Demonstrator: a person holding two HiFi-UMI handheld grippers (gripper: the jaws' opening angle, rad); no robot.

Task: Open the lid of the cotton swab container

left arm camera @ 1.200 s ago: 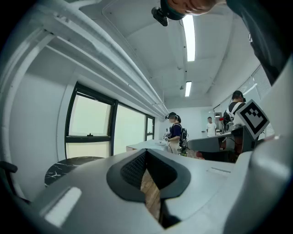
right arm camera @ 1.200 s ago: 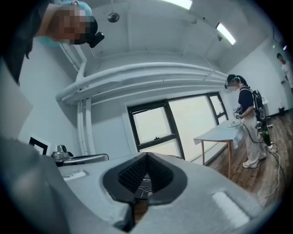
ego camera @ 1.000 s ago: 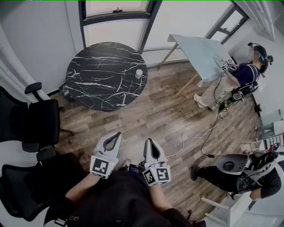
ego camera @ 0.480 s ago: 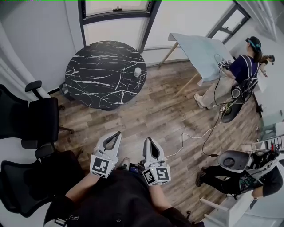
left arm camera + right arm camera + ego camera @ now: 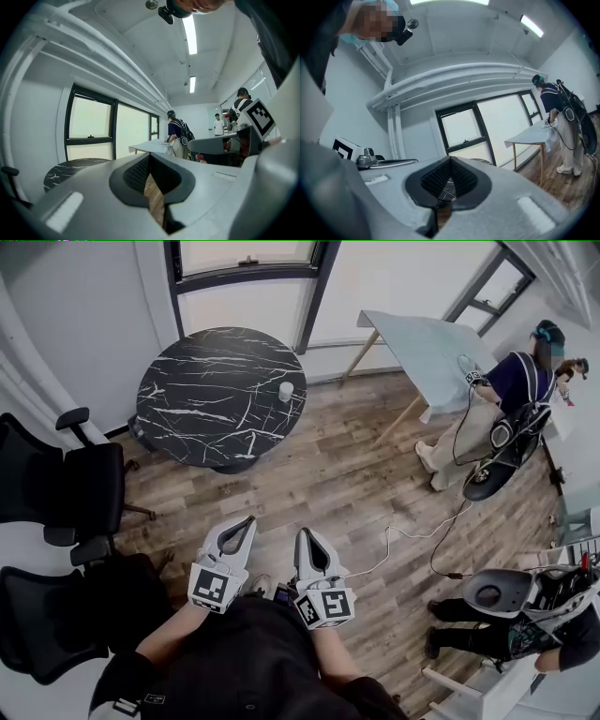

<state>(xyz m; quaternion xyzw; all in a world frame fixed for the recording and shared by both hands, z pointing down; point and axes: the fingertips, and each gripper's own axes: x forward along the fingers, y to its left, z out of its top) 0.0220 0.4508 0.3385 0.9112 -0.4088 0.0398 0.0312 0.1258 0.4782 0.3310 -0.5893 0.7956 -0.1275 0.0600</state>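
While both grippers hang low over the wooden floor, the cotton swab container stands well apart from them, straight ahead, near the right edge of the round black bench. Left gripper: fingers together, nothing between. Right gripper: likewise closed, empty. Container looks upright; lid too small to read. Neither hand clearly nearer; it lies roughly between their lines of aim.

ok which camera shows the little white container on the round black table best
The head view: the white container stands in plain sight near the right edge of the round black table. The left gripper view catches only a sliver of that table, the right gripper view a smaller patch; neither shows the container.
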